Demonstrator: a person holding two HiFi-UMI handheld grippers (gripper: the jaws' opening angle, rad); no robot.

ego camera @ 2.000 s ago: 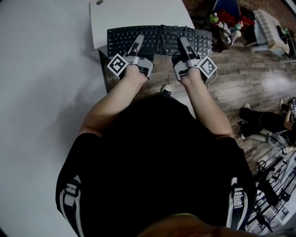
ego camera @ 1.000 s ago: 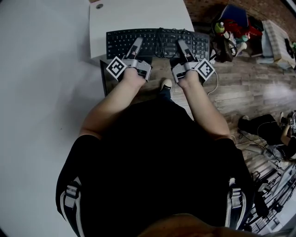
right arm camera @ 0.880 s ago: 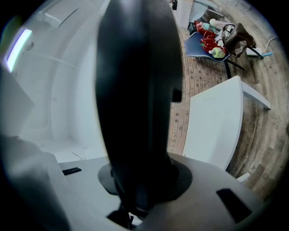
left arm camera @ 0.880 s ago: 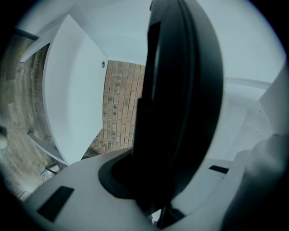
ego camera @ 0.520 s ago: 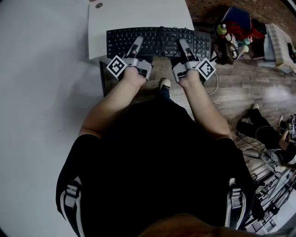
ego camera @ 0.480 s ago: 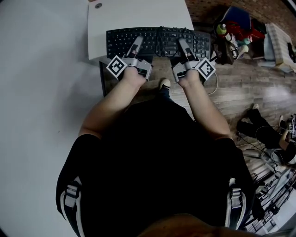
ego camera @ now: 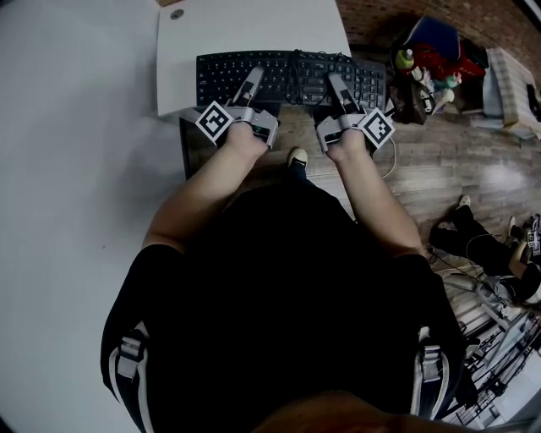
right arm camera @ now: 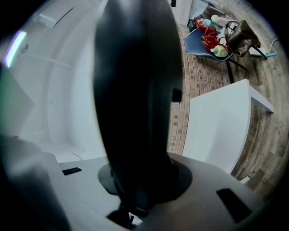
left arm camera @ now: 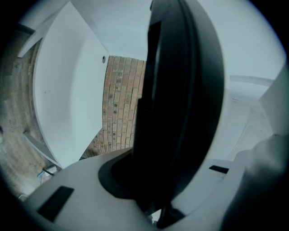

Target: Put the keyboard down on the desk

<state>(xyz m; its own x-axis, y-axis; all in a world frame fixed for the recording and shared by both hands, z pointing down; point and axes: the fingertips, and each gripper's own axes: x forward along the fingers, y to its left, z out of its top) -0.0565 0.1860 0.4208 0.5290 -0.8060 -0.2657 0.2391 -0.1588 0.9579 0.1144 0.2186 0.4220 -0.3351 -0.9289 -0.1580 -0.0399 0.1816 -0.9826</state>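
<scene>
The left gripper's fingers are pinched tight on the near edge of the black keyboard, which in the left gripper view rises edge-on as a dark slab from the narrow slot between them. The right gripper's fingers clamp the same near edge further along, with the dark body of the keyboard filling the gap between them in the right gripper view. Both grippers reach forward side by side, the left one on the keyboard's left half and the right one on its right half, each with its marker cube close to the person's wrist. The keyboard lies level and crosswise over the near part of the white tabletop, its right end past the tabletop's right edge; whether it rests on the surface or hangs just above it cannot be told. A thin dark cable crosses the keys near the middle. Beyond the tabletop on the right is wooden floor, and a blue chair with colourful clutter stands near the keyboard's right end.
</scene>
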